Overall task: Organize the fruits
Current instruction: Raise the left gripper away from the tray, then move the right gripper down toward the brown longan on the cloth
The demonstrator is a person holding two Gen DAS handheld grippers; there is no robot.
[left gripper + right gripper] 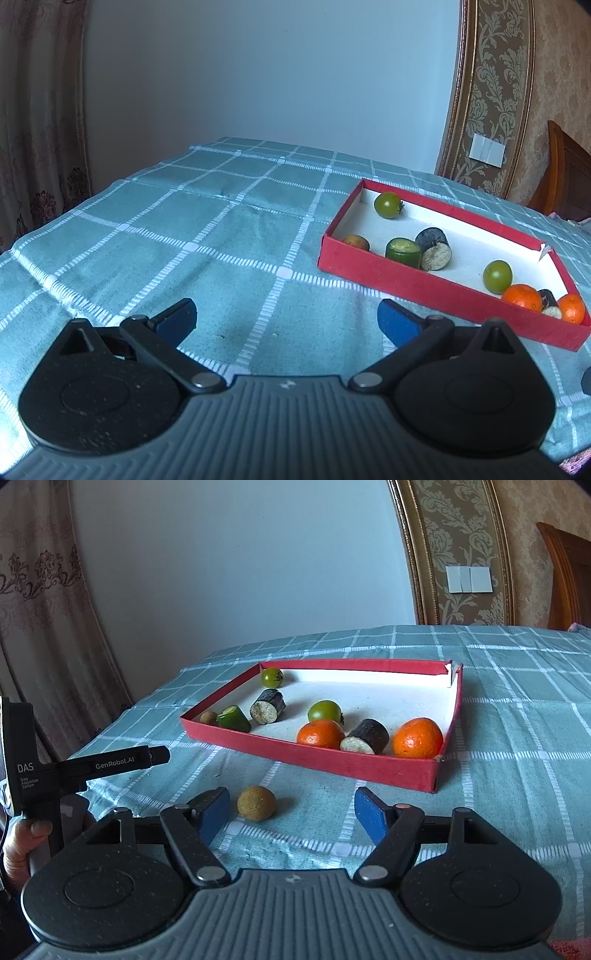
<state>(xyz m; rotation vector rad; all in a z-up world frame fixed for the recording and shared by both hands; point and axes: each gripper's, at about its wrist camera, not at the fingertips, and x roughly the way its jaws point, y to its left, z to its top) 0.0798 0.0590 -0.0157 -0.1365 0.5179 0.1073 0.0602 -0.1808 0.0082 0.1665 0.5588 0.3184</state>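
Note:
A red box (332,762) with a white floor stands on the checked cloth and holds two green tomatoes (325,712), two oranges (417,738), dark cane pieces (267,706), a cucumber piece (233,718) and a small brown fruit (208,717). A round tan fruit (256,802) lies on the cloth in front of the box, just right of my right gripper's left pad and clear of both pads. My right gripper (290,810) is open. My left gripper (286,319) stands wide open over bare cloth, left of the red box (424,291), with nothing between its fingers.
The table wears a teal cloth with white checks (184,229); its far edge meets a pale wall and a curtain (37,129) at the left. The left hand-held device (92,766) and a person's hand (22,845) show at the left of the right wrist view.

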